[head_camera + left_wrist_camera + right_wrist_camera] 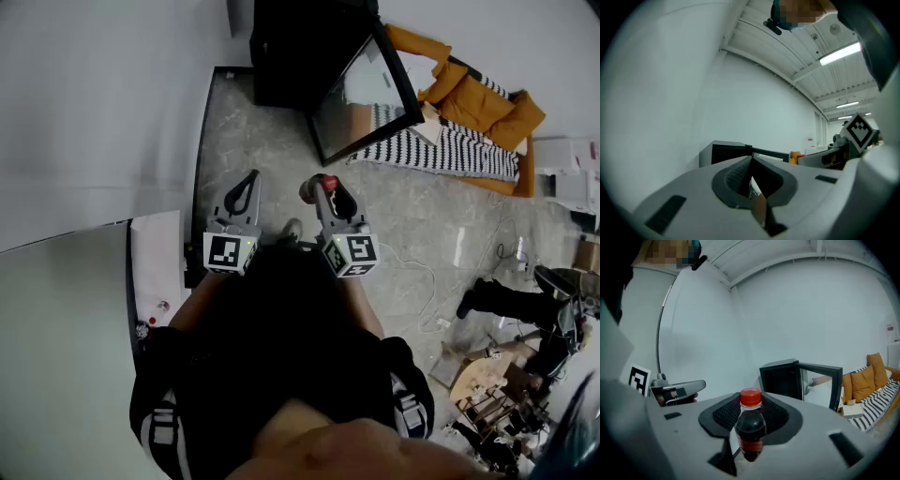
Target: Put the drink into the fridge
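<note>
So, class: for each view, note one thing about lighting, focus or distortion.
Head view: evenly lit, but the person's black top loses detail. Left gripper view: the ceiling light strip glares; corners black. Right gripper view: the bottle, close up, looks slightly soft.

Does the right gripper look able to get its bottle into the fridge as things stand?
Probably yes: the fridge door is open, and only bare floor separates it from the right gripper holding the bottle.

a lab-like room: ceiling strip lights [839, 54], loose floor cables [433, 281], workshop clutter [487, 394].
</note>
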